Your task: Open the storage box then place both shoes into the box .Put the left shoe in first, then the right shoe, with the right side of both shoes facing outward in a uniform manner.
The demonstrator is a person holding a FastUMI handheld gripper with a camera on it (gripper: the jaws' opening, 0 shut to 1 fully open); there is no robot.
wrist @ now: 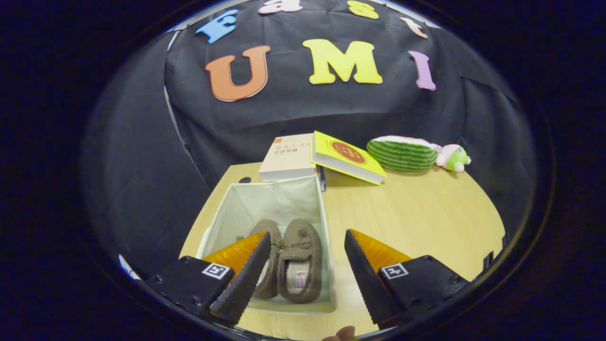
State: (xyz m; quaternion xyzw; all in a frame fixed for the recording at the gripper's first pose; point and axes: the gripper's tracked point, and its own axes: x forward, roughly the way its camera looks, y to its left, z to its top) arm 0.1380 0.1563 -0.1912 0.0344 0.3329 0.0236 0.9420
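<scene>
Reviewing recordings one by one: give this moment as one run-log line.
gripper: open, holding nothing, above box | storage box: open | shoes: both inside, side by side | table: books behind box

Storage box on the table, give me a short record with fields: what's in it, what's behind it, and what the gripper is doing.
box: storage box, open, on the table
contents: two brown shoes, side by side
gripper: gripper open above the box's near end, holding nothing
behind box: two books, the yellow one propped on the other
farther right: watermelon plush toy, small green and pink toy
</scene>
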